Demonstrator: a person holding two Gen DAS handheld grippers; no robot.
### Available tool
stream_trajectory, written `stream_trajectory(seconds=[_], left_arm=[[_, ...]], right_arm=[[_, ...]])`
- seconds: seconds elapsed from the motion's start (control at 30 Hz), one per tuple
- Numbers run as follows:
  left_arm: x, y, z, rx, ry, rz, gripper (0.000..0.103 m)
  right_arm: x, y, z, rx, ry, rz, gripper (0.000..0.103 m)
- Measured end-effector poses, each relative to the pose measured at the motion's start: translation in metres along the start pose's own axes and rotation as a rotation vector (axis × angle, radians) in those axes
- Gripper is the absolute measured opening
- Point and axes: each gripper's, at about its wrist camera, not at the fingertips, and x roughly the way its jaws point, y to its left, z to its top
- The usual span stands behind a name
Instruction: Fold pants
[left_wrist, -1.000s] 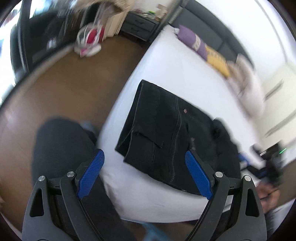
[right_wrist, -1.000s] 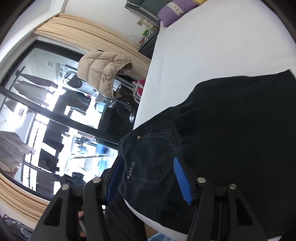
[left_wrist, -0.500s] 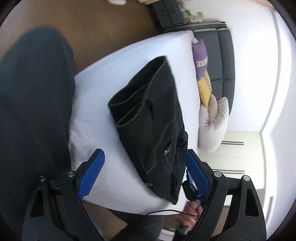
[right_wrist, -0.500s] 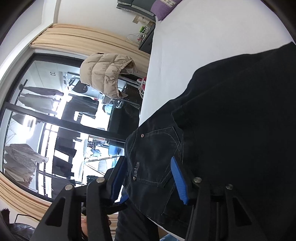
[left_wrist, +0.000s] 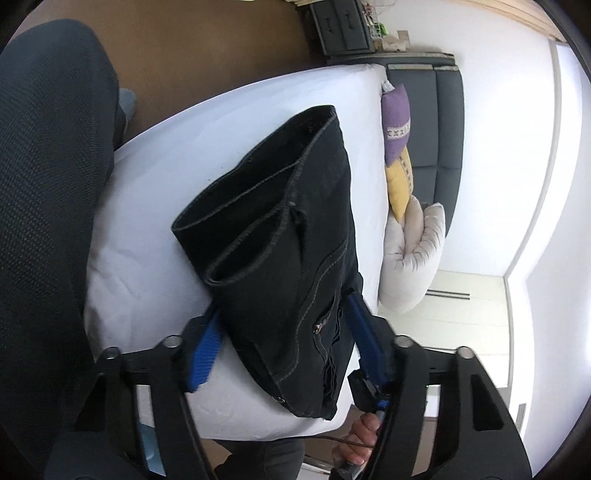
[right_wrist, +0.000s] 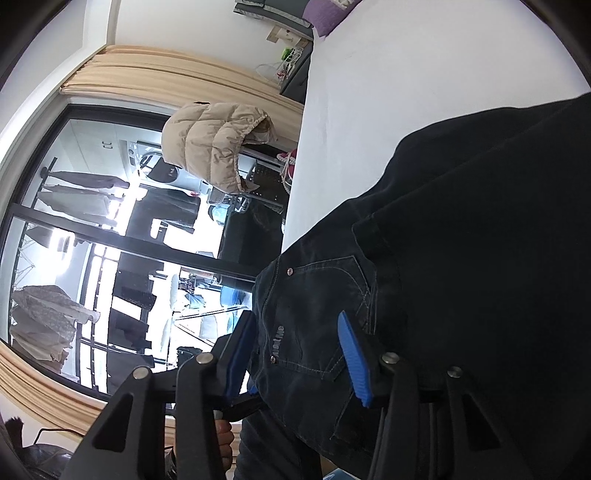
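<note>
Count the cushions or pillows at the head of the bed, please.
3, lined along the dark headboard in the left wrist view: a purple cushion, a yellow one touching it, then a cream pillow. More may be hidden behind them.

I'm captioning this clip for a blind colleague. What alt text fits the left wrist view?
The left gripper, jaws closing, straddles the near end of folded dark pants lying on a white bed. Purple and yellow pillows sit at the far side, and a hand shows at the bottom edge.
</note>
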Motion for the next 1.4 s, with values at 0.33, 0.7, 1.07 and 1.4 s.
stream_trajectory(seconds=[0.33,0.7,1.07,1.4], left_arm=[[-0.002,-0.024,0.002,0.125,-0.024,0.038,0.019],[0.008,-0.121,-0.024,0.505,-0.101,0.102,0.015],[0.103,-0.245,-0.125,1.017,-0.021,0.167,0.013],[0.241,-0.244,-0.247,1.399,0.245,0.296,0.012]], right_arm=[[0.031,0.002,0.017,-0.031,0.136,-0.166,0.034],[0.059,-0.028,0.028,0.014,0.244,-0.333,0.000],[-0.009,-0.032,0.030,0.050,0.033,-0.097,0.072],[-0.104,-0.059,0.053,0.083,-0.065,0.085,0.099]])
